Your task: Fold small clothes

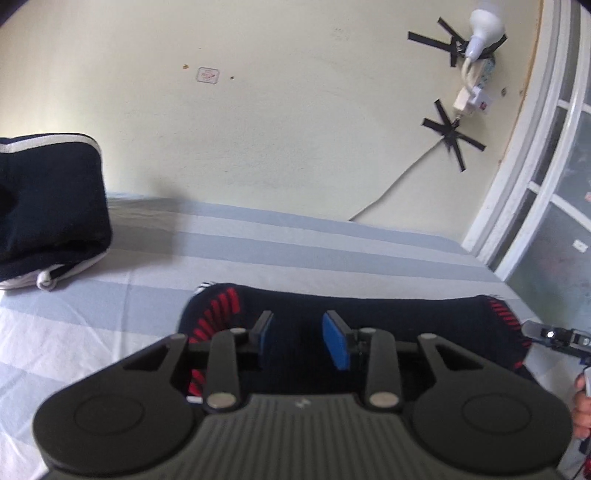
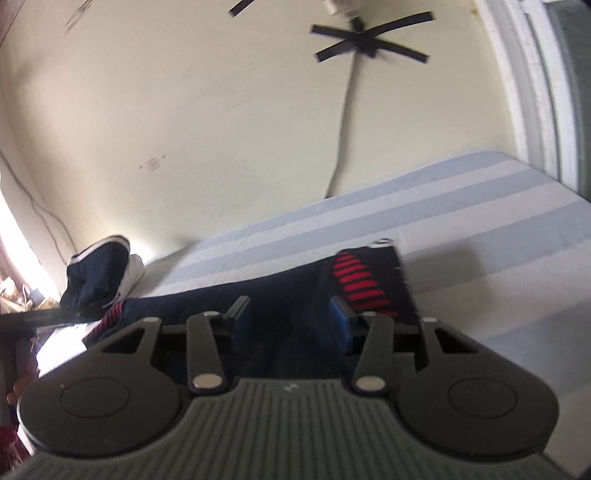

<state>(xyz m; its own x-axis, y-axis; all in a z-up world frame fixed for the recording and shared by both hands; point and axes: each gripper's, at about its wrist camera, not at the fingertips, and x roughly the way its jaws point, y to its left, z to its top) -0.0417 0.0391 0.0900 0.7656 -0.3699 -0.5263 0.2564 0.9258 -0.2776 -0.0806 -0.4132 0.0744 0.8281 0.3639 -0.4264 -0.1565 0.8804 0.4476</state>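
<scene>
A navy garment with red stripes [image 1: 388,321] lies flat on the striped bed sheet [image 1: 258,254]. My left gripper [image 1: 301,341] is open, its blue pads low over the garment's left part. The garment also shows in the right wrist view [image 2: 354,280], stretching left to right. My right gripper [image 2: 290,323] is open over the garment's right end, next to the red-striped panel. The right gripper's tip shows at the right edge of the left wrist view [image 1: 550,336]. Nothing is held between either pair of pads.
A folded navy garment with white trim [image 1: 48,206] sits on the bed at the far left, also in the right wrist view [image 2: 99,273]. A cream wall [image 1: 258,110] with taped cables and a bulb [image 1: 484,26] backs the bed. A window frame [image 1: 535,166] stands at right.
</scene>
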